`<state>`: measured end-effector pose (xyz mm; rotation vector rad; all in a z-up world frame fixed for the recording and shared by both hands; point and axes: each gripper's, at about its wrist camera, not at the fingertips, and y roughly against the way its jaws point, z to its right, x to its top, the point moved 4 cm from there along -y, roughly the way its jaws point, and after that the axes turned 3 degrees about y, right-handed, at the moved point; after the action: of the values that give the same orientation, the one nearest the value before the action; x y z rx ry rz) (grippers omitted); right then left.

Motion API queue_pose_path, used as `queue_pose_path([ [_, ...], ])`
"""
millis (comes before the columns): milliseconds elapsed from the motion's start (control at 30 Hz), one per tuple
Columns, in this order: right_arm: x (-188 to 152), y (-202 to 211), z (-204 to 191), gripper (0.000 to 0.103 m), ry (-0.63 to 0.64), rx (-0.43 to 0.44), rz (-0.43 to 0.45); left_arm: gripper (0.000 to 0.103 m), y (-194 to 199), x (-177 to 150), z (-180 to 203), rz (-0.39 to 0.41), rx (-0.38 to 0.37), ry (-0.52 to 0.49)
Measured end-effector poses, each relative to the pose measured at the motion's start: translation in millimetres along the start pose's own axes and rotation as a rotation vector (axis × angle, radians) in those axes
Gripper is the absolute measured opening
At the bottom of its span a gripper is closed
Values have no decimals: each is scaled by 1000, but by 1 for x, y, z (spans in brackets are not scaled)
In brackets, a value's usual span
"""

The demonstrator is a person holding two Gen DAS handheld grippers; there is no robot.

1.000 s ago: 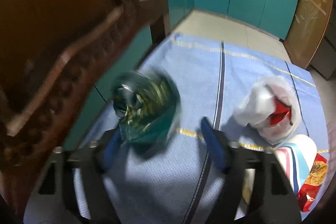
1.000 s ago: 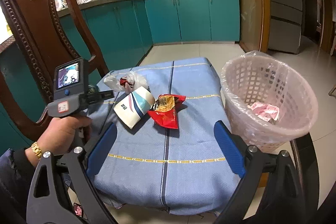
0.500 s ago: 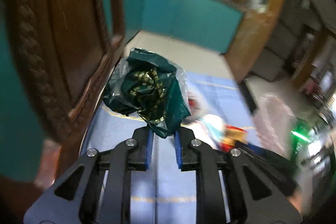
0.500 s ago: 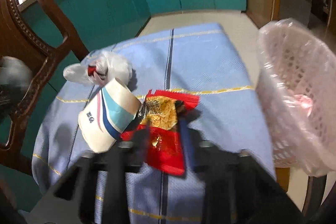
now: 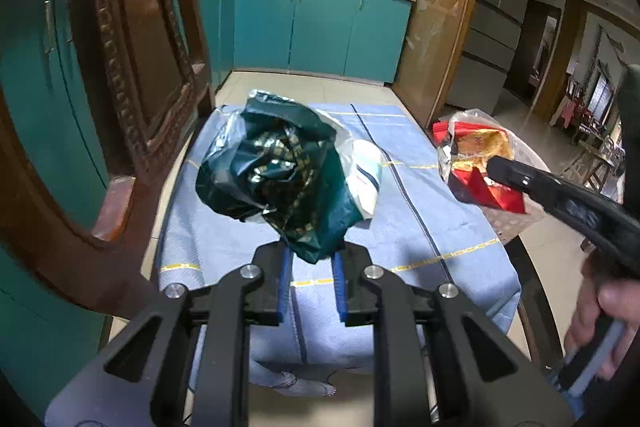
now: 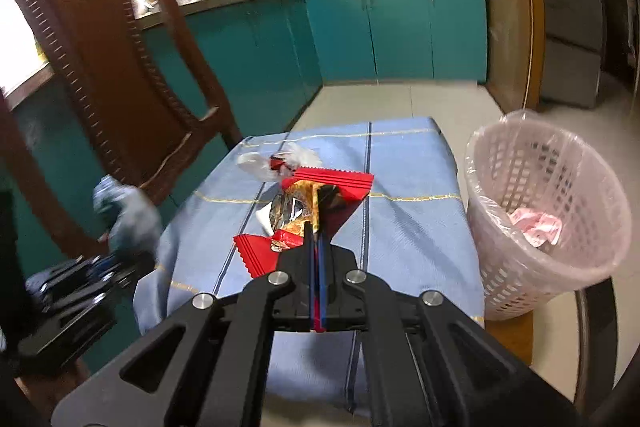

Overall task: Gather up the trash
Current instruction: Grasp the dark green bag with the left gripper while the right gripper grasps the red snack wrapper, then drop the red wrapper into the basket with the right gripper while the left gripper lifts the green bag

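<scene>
A table draped in a pale blue cloth with dark and gold stripes (image 6: 400,187) fills the middle of both views, with a carved dark wooden chair (image 6: 100,67) hard against its left side and a pale pink lattice plastic bin lined with a clear bag (image 6: 548,211) at its right edge, some pink crumpled trash already inside. The left gripper (image 5: 310,259) is clamped on the tail of a crumpled dark green plastic bag with gold print (image 5: 280,179), held up clear of the cloth. The right gripper (image 6: 316,247), fingers pressed together, pinches a red and yellow foil snack wrapper (image 6: 312,203), also lifted, near the bin.

The likeliest trouble is a slip: each piece hangs from a thin pinch on slick film, so a quick swing towards the bin could shake it loose short of the rim. The two tools could also meet if both head for the bin at once. The chair crowds the left side.

On the cloth lie a white paper cup with blue stripes (image 5: 366,179) behind the green bag and a clear crumpled bag with red scraps (image 6: 280,161) farther back.
</scene>
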<state>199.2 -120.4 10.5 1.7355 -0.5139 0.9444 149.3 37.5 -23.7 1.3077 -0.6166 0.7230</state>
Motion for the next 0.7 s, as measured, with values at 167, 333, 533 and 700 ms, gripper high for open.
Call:
queue_pose_path([
  [167,-13,4,-8,2,60,-38,-4,19,-2,2,2,-6,-5,-2],
  [333,-20,9,-11,2,67,-37,-16,19,-2,9,-4,-4,-1,10],
  [533,-20,9,-13,2,76,-33,-17,19,-8,6,6,-2,10,11],
  [700,-21,6,-13,2,74,-37,-27,19,-9,6,7,-2,9,16],
])
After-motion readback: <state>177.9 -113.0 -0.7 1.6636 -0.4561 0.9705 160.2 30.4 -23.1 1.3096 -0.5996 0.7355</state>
